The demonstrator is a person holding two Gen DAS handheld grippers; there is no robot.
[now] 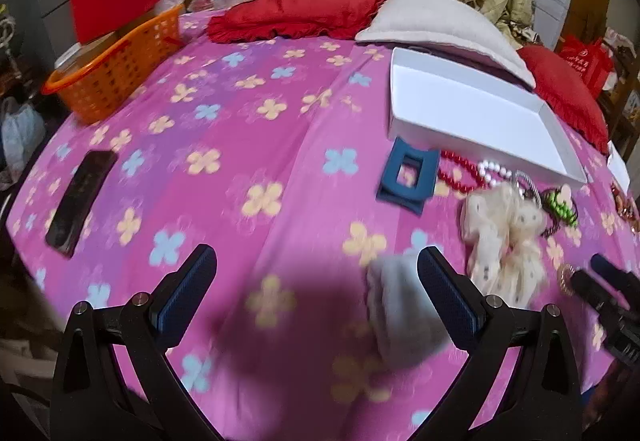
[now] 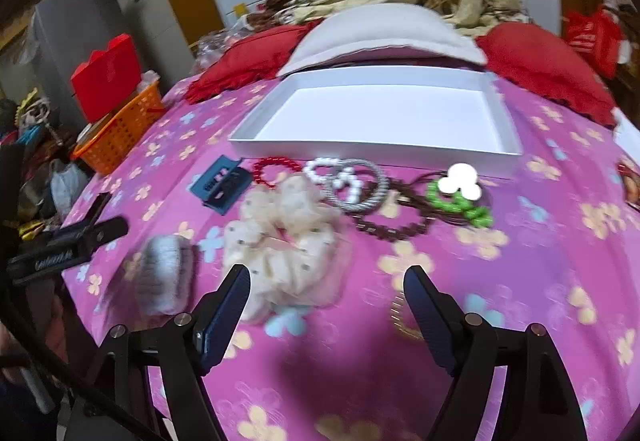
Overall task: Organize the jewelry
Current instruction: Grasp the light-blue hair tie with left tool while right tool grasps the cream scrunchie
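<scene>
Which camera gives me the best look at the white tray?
The right wrist view: the white tray sits nearly centred, all four walls and the bare floor visible, with the jewelry lying along its near wall. The left wrist view shows the tray off to the right at a skewed angle.

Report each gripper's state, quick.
Left gripper: open, holding nothing, above the bedspread.
Right gripper: open, holding nothing, near the cream scrunchie.
</scene>
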